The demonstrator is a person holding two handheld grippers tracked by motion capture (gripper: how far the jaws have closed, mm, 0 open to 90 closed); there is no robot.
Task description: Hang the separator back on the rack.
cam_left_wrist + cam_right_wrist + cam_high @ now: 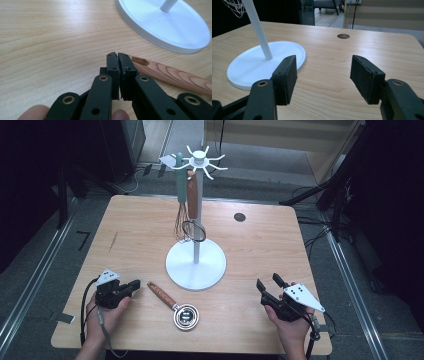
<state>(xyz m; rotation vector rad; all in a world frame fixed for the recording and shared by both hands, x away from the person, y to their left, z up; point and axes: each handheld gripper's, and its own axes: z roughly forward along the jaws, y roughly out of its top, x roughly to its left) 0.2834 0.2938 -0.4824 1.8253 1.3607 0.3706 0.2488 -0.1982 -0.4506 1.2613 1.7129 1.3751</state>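
The left gripper (134,284) sits with jaws together on nothing, just left of the strainer (175,306) lying near the desk (260,245) front edge, its wooden handle (172,73) pointing far-left. The right gripper (267,284) rests apart, empty. Pushed shut-jawed, the handle could skid toward the white stand (195,265).

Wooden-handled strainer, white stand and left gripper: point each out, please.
Wooden-handled strainer (162,295), high view, middle of its wooden handle.
White stand (195,265), high view, round base near the pole.
Left gripper (117,58), left gripper view, tips of its shut jaws.
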